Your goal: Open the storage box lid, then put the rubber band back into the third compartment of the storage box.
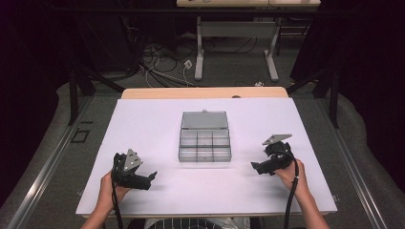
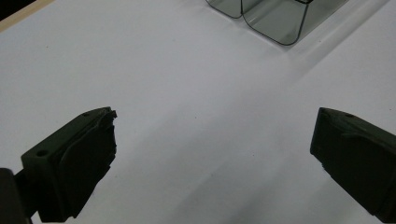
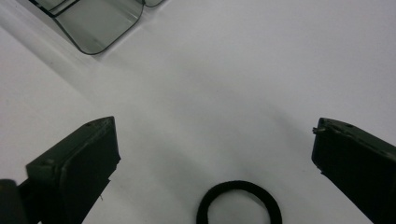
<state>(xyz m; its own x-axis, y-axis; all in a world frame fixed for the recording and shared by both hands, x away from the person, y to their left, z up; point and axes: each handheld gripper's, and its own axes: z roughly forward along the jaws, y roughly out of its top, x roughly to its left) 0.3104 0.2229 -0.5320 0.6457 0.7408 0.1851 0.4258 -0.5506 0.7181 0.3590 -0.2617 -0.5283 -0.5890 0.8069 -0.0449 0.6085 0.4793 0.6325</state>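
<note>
Both grippers sit low over the white table (image 1: 157, 200) in the high view: the left gripper (image 1: 152, 177) in my left hand (image 1: 109, 190) near the front left, the right gripper (image 1: 254, 166) in my right hand (image 1: 289, 174) at the front right, each angled inward toward the compartment box (image 1: 205, 144) that stands in the middle with its lid (image 1: 204, 119) thrown back, away from me. As far as I can see from up here, the box's compartments look empty, so I judge the sorting has hardly begun. From the left gripper view, the jaws stand wide apart with nothing but bare white table between them, and a rounded smoky corner of the box (image 2: 275, 21) shows at the top, well ahead; this hand seems to be waiting. From the right gripper view, the jaws are likewise spread wide and grip nothing, and a black ring (image 3: 239, 204) (a rubber band or hair tie, I'd guess) lies flat on the table just below and between them at the bottom edge, with another corner of the box (image 3: 100, 25) up at the top left. So the ring is loose on the table, near the right jaws and apart from the box; picking it up and carrying it to a compartment is what I reckon remains. Nothing lies between ring and box, and beyond the table I see a second desk (image 1: 248, 4) and floor cables (image 1: 162, 71), well out of reach.
</note>
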